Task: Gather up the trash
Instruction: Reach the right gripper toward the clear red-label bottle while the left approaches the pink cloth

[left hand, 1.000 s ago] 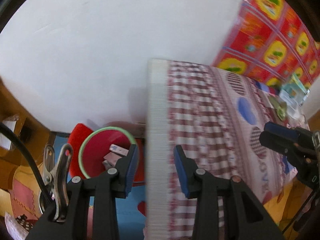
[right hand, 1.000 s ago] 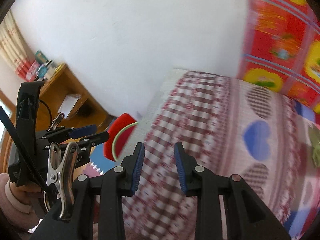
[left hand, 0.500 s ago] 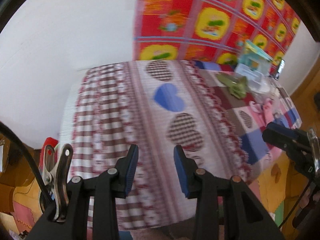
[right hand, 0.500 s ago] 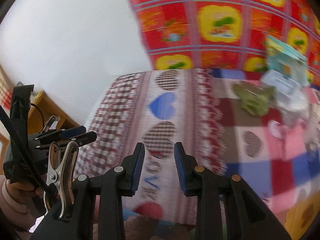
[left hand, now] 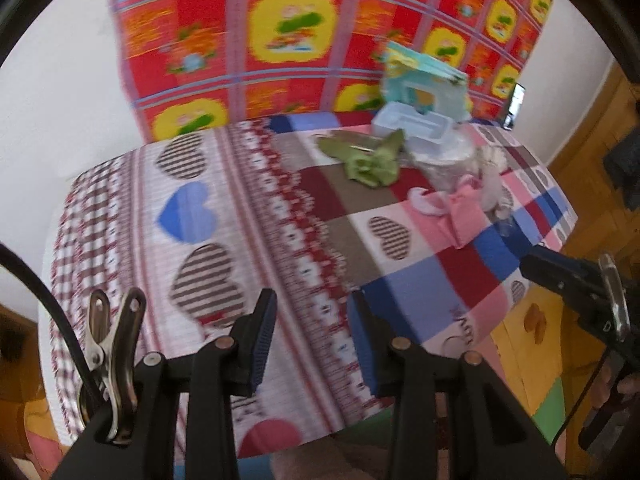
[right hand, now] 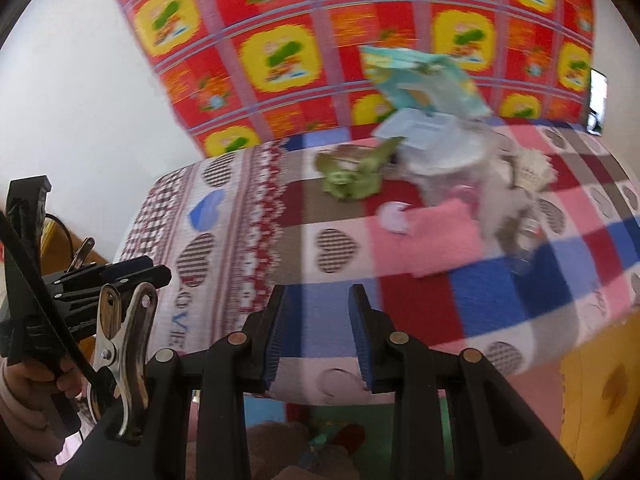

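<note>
Trash lies at the far side of a table with a patchwork heart cloth [left hand: 248, 216]: a crumpled green wrapper [left hand: 370, 160], pink paper [left hand: 452, 210], a white plastic tray [left hand: 416, 126], clear plastic wrap [left hand: 448, 160] and a teal packet [left hand: 424, 78]. The same pile shows in the right wrist view: green wrapper [right hand: 352, 176], pink paper [right hand: 432, 232], white tray [right hand: 424, 130]. My left gripper [left hand: 312, 340] is open and empty above the table's near edge. My right gripper [right hand: 316, 330] is open and empty, also near the front edge. Each gripper shows at the other view's side.
A red and yellow patterned cloth [left hand: 280, 40] hangs behind the table against a white wall [left hand: 60, 100]. Coloured foam floor mats [left hand: 532, 340] lie to the right. Wooden floor [left hand: 588, 168] lies at the far right. A wooden cabinet [right hand: 60, 240] stands at left.
Both views have swung right, away from the red bin on the floor beside the table, and now face the trash pile. Both grippers stay open and empty.
</note>
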The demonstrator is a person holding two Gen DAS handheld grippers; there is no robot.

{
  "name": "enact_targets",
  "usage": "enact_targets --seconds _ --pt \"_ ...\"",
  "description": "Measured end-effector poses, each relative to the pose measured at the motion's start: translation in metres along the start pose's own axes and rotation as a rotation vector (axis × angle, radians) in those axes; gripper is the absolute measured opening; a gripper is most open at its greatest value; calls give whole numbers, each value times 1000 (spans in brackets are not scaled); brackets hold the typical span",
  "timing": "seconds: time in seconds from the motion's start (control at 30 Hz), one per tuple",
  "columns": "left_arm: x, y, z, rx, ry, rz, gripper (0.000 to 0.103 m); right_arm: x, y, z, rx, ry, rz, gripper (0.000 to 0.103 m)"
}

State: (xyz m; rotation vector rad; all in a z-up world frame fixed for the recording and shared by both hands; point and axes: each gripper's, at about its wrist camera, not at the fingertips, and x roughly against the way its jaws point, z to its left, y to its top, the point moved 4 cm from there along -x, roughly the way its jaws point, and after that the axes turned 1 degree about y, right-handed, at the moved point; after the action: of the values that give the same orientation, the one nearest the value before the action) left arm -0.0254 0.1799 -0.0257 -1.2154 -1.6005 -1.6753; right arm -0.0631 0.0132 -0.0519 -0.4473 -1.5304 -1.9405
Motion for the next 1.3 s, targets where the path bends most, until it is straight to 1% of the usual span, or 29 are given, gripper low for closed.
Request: enact_targets --seconds 0.2,0.33,0.5,0.6,0.7,0.8,0.83,0.87,1.0,1.1,1.2,1.3 --pt "-23 26 -42 -60 -48 -1 38 6 7 -50 -73 -53 -9 32" --pt "-42 46 -64 -71 -82 5 38 8 15 -80 -92 -93 -4 32" --pt "-66 70 -96 -119 -126 7 39 5 28 -117 -120 -123 -9 32" --pt "-83 78 -114 -142 -161 26 39 -1 38 -140 -125 -150 0 32" --pt "-100 81 -132 -175 -189 57 40 -10 41 -158 -110 -164 31 32" --pt "-113 85 -149 -217 -211 79 44 -19 40 -176 -130 -175 68 32" --pt "-117 85 -155 -236 -223 86 48 -22 41 -181 -144 -163 78 32" --pt "-119 86 -158 -246 -228 91 49 -26 41 -186 -152 -149 84 32" --pt "-133 84 -172 -283 -231 136 50 -38 44 -199 -165 -147 105 32" --pt "-142 83 -177 -290 -214 156 51 -47 47 -205 -172 -134 124 32" --pt "-149 82 -179 -272 -200 169 52 -55 49 -209 -160 -147 147 32" --pt "-156 81 -180 -254 -187 182 52 -61 50 -214 -164 -133 165 33"
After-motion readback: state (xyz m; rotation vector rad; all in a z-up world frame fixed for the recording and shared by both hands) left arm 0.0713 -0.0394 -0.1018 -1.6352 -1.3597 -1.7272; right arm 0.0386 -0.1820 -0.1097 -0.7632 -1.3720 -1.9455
